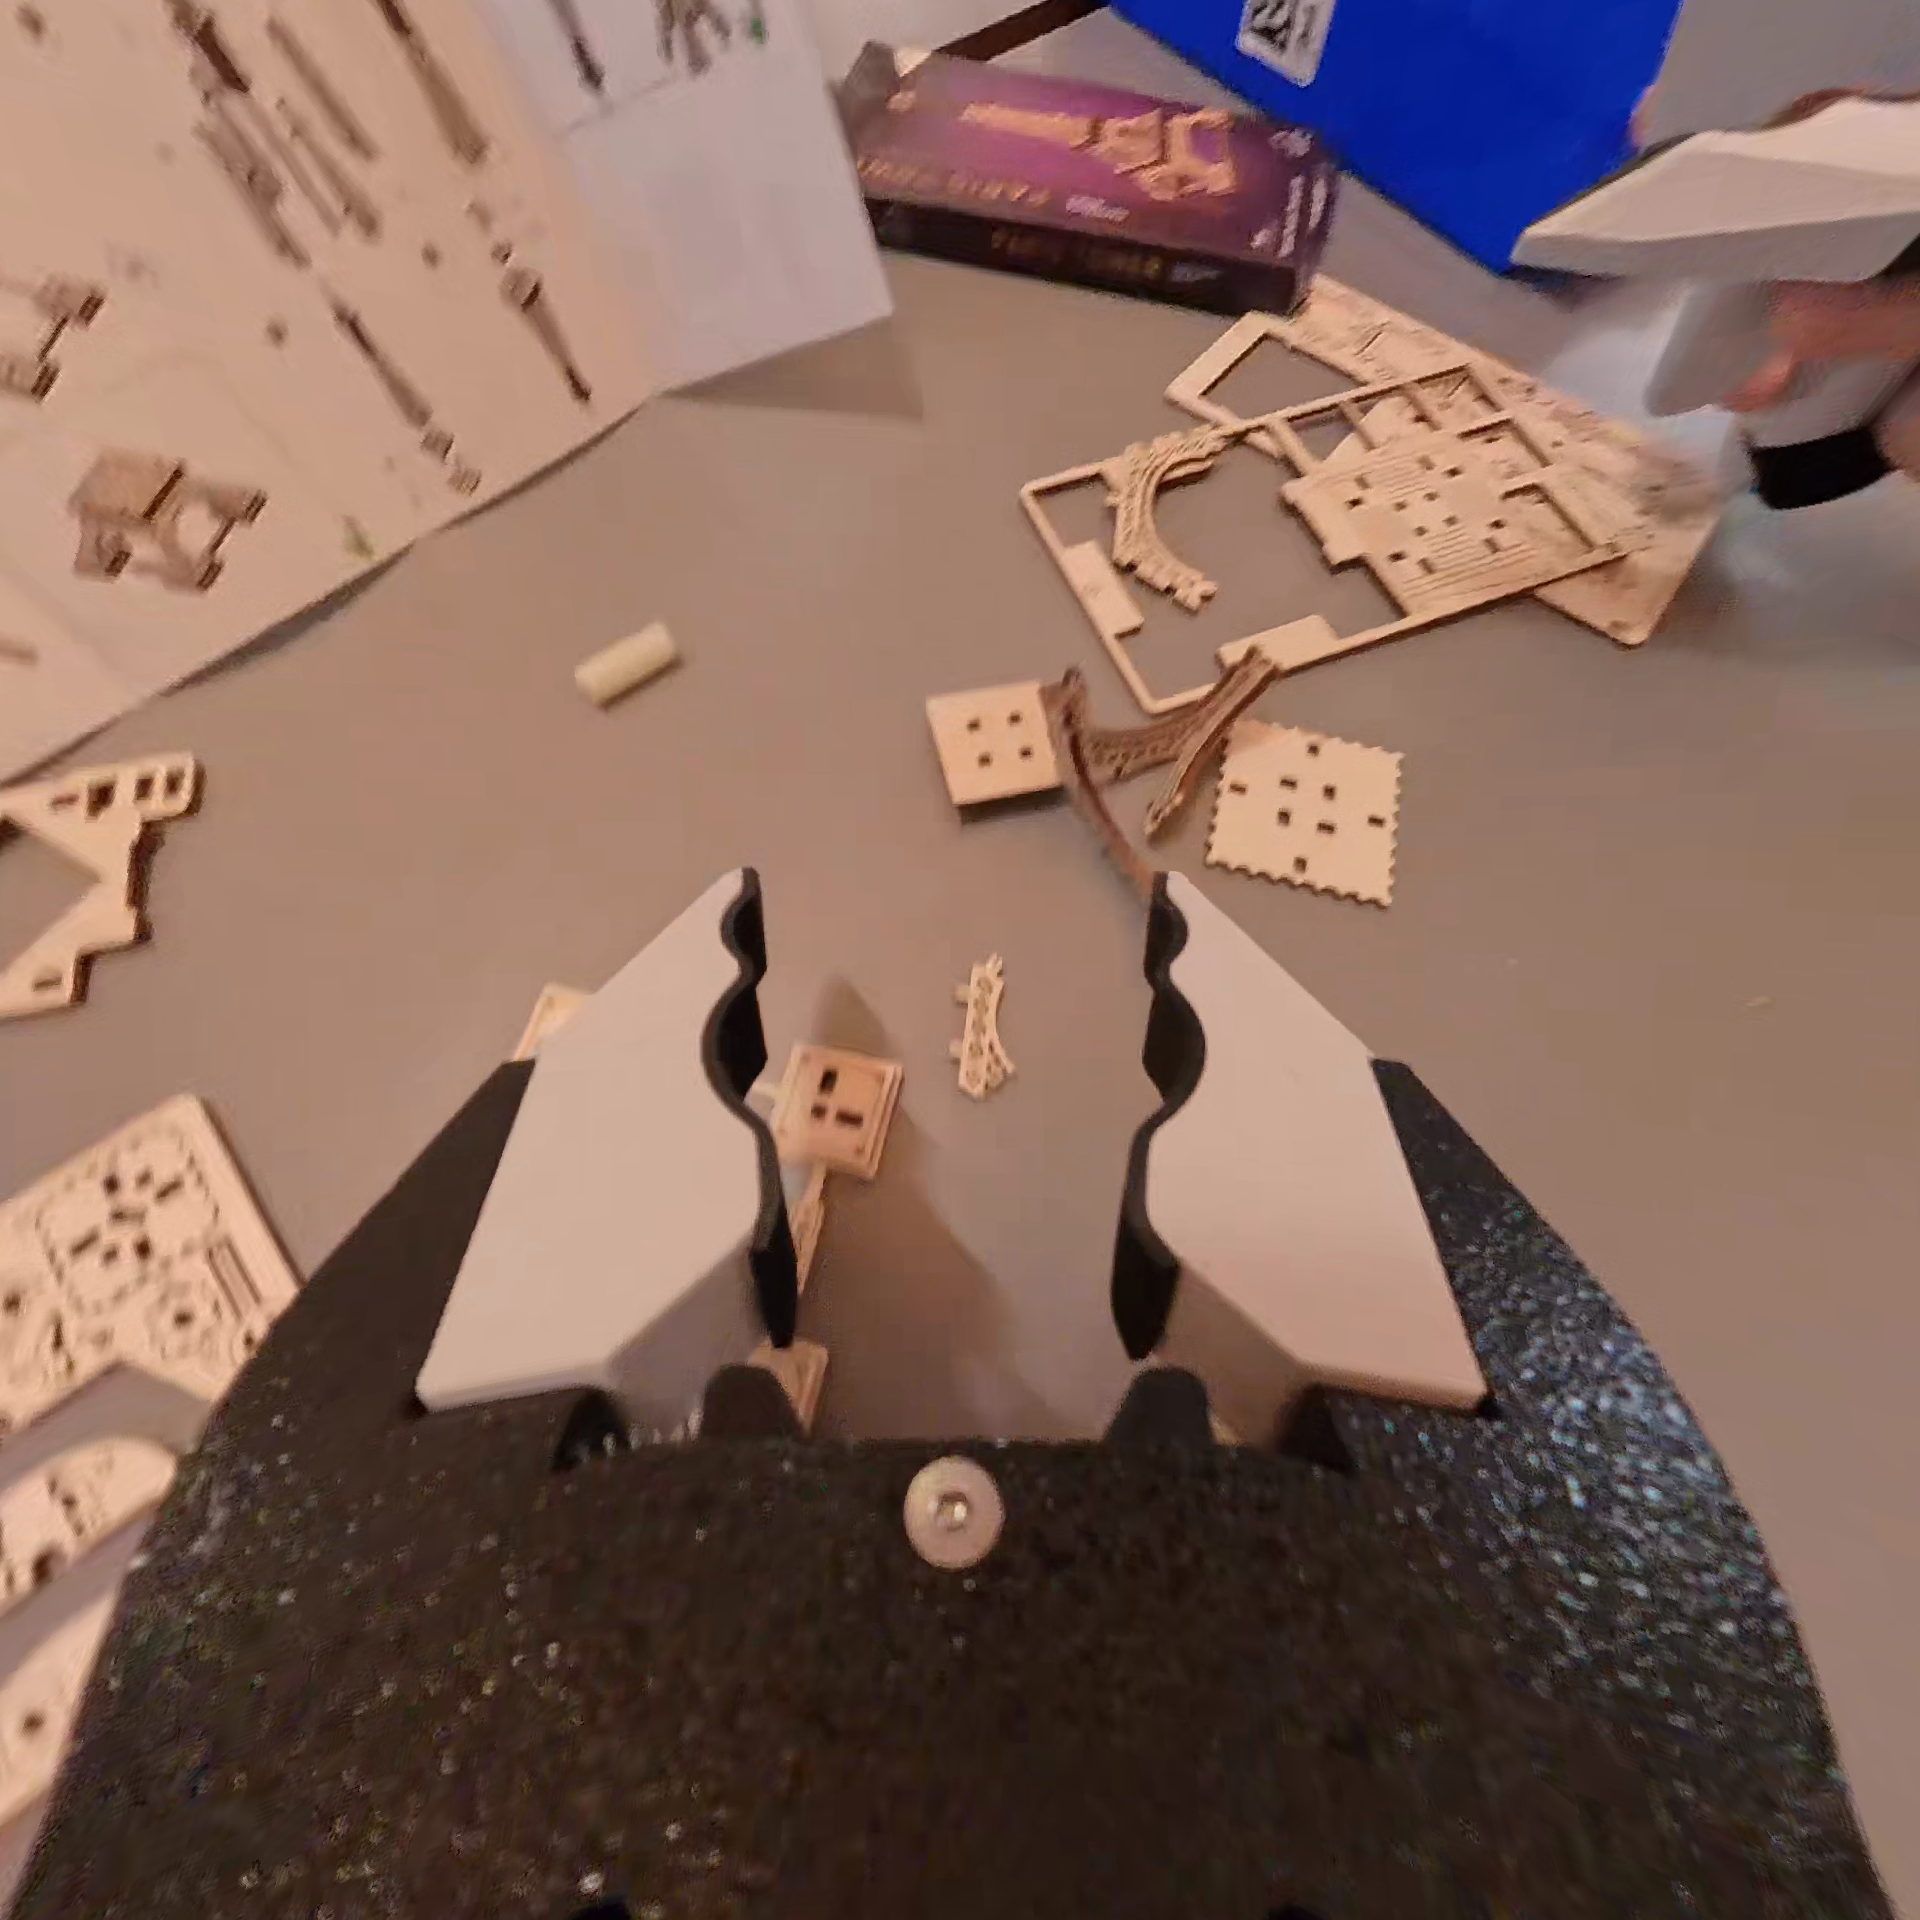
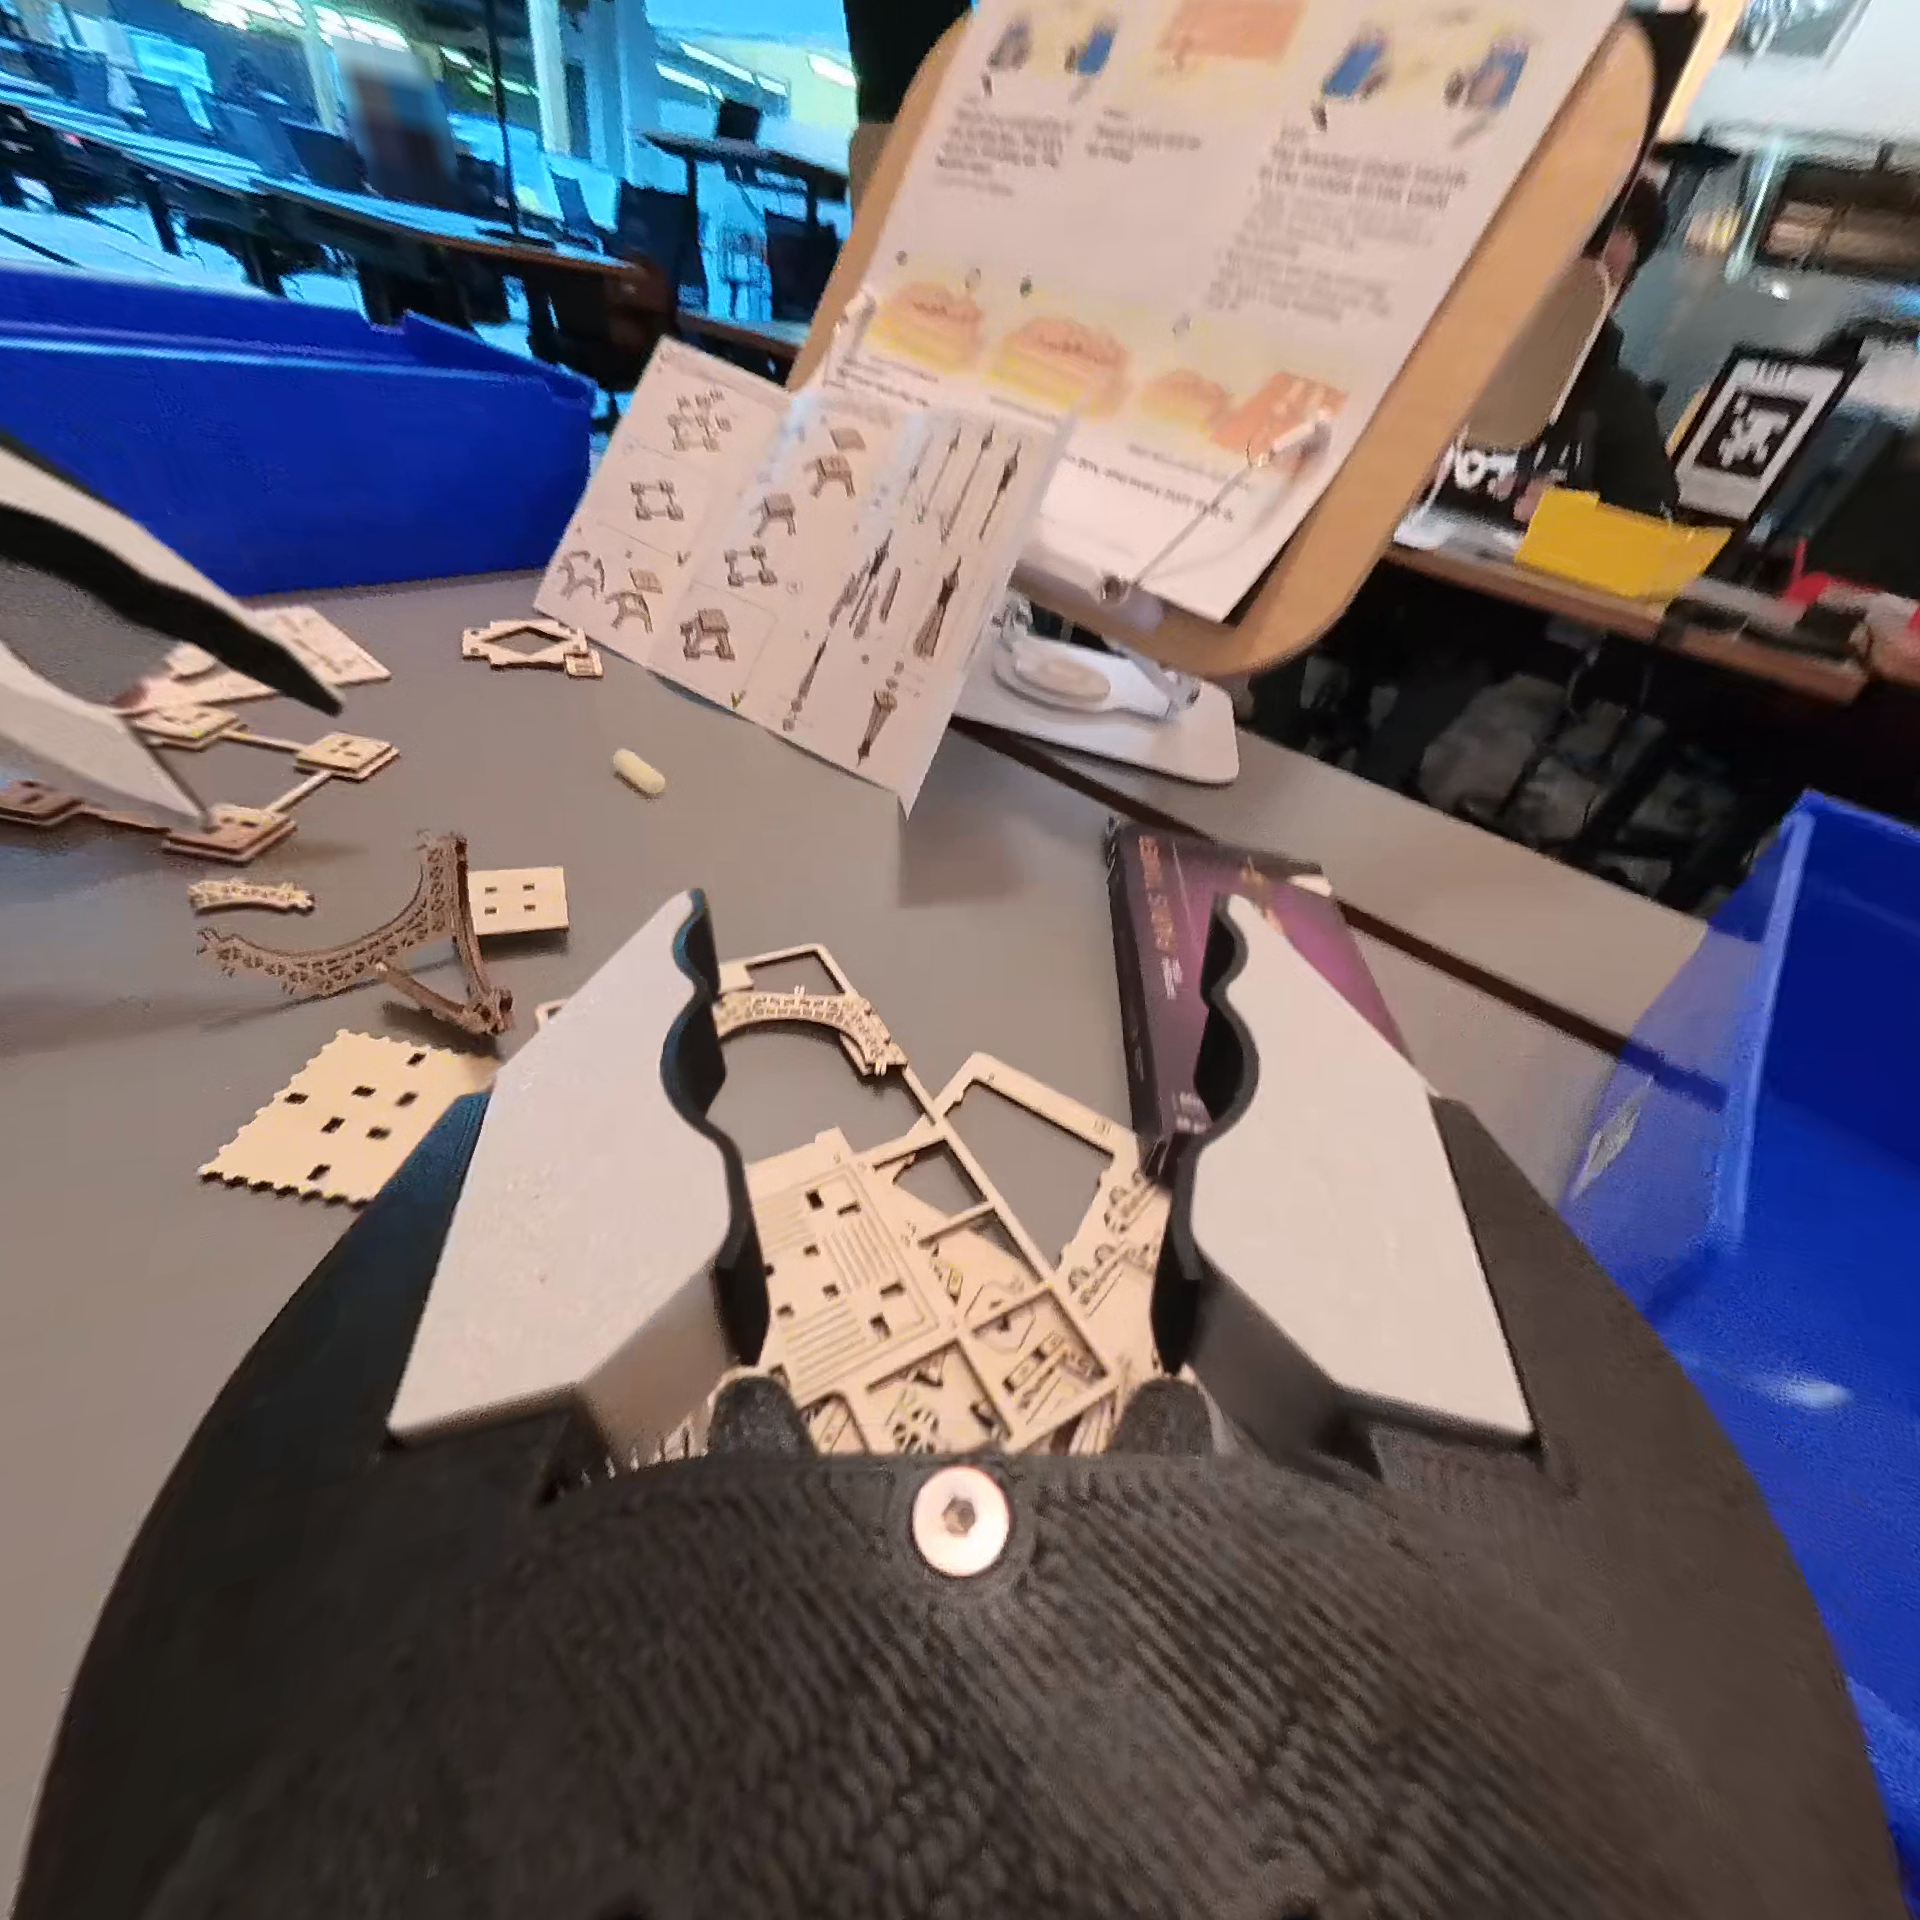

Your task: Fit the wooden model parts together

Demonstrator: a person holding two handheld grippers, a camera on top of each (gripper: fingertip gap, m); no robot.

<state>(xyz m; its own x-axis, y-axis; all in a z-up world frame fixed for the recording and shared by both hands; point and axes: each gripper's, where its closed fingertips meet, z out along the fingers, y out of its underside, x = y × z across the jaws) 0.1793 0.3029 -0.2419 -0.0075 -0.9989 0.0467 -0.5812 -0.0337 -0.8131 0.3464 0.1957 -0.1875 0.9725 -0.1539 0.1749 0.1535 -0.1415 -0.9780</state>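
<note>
Both grippers hover over a grey tabletop [image 1: 727, 499] strewn with wooden model parts. The left gripper [image 1: 954, 904] has its fingers spread above a small square-footed frame [image 1: 840, 1110]. The right gripper [image 2: 961, 925], fingers likewise spread and holding nothing, hangs over a punched-out parts sheet [image 2: 935, 1278]. Just left of that sheet stands a lattice arch assembly [image 2: 416, 956]; a purple box [image 2: 1164, 997] lies to its right.
</note>
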